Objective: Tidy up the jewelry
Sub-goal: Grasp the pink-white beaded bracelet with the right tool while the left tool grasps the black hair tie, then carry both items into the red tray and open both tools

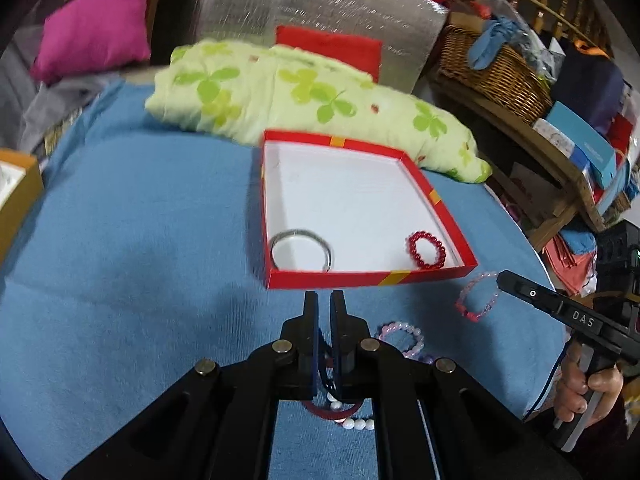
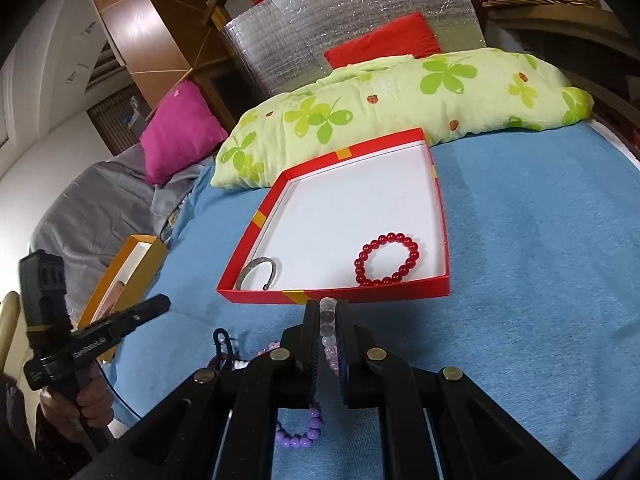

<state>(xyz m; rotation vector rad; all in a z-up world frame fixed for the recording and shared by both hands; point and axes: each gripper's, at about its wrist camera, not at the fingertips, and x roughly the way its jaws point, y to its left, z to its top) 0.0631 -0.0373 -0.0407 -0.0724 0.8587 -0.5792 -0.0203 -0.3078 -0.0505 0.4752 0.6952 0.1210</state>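
1. Right gripper [image 2: 329, 312]: fingers pinch a clear-pink bead bracelet [image 2: 328, 320], held just short of the red box [image 2: 332, 296] near wall, likely to drop it in.
2. Left gripper [image 1: 324, 304]: fingers nearly pressed together, nothing between the tips; idle, likely waiting.
3. In box, beyond fingertips: 1 silver bangle [image 1: 301, 249], 1 red bead bracelet [image 1: 427, 249].
4. On the blue bed cover [image 1: 140, 220], under the fingers: at least 4 more pieces; exact count unclear.

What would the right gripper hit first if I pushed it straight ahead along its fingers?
Most likely the near red wall of the gift box, just beyond the right gripper, which is shut on a clear-and-pink bead bracelet. If held higher than that wall, it might pass over; depth is unclear.
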